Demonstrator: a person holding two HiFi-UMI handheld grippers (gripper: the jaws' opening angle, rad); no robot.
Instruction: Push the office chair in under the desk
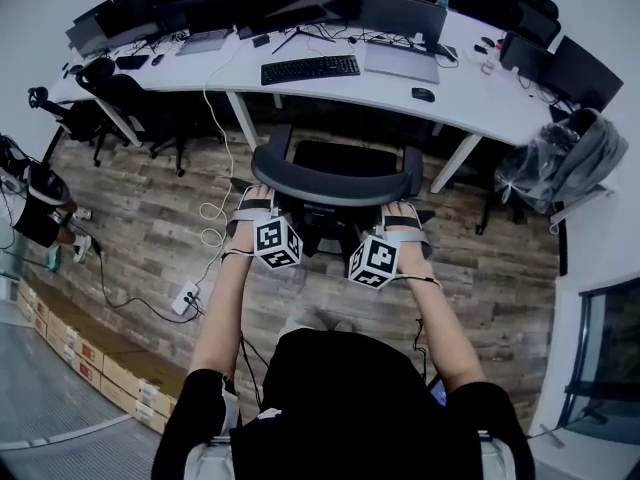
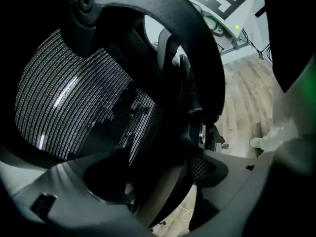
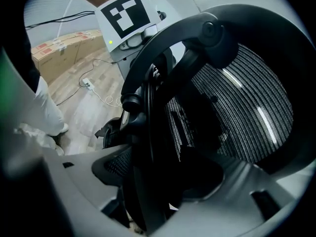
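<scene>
Left tool [image 1: 252, 206] and right tool [image 1: 402, 216] were each clamped on the office chair [image 1: 335, 180] back. Looked mid-push, next up probably rolling it straight under the table [image 1: 350, 90].

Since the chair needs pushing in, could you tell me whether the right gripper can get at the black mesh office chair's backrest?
Very likely yes: the right gripper is on the black mesh office chair, its tongs apparently closed on the backrest's top rim, with nothing in between.

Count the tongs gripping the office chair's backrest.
2. The left tongs clamp the backrest rim of the office chair at its left end; the right tongs clamp its right end. None seem hidden.
</scene>
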